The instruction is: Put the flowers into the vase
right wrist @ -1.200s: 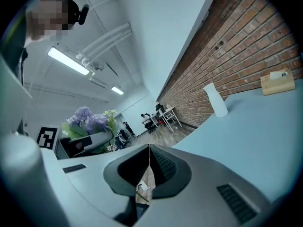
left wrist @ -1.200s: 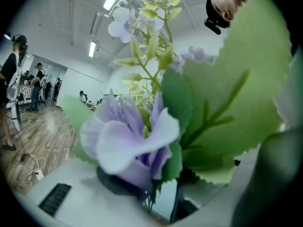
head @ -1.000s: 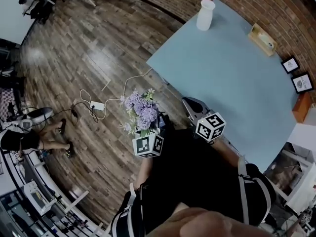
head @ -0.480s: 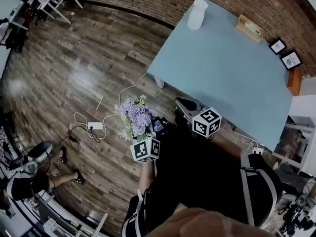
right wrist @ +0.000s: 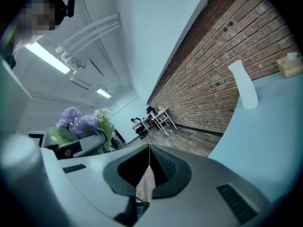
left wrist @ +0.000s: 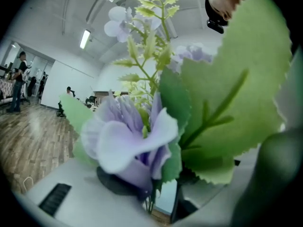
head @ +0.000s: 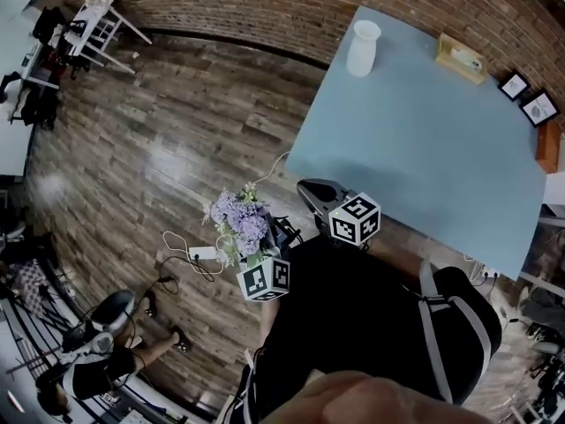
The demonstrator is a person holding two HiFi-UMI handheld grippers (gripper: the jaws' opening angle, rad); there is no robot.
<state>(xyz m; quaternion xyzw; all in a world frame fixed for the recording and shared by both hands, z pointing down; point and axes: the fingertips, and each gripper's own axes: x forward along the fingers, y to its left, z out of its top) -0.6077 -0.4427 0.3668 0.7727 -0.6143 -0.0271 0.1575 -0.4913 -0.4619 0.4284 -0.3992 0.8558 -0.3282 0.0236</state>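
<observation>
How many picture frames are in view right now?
2 picture frames: one at the table's far right edge, the other just beside it. Others may be out of view.

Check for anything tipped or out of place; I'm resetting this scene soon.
Nothing is tipped or spilled. The white vase stands upright on the blue table, and the flowers look intact. Only a power strip lies out on the floor.

Count in head view: one white vase (head: 364, 48) at one o'clock; one flower bunch (head: 238, 226) at eight; one table (head: 424, 157); one tissue box (head: 461, 57) and two framed pictures (head: 515, 85) (head: 539, 109) at two; two grippers, left gripper (left wrist: 161, 200) and right gripper (right wrist: 144, 174).
</observation>
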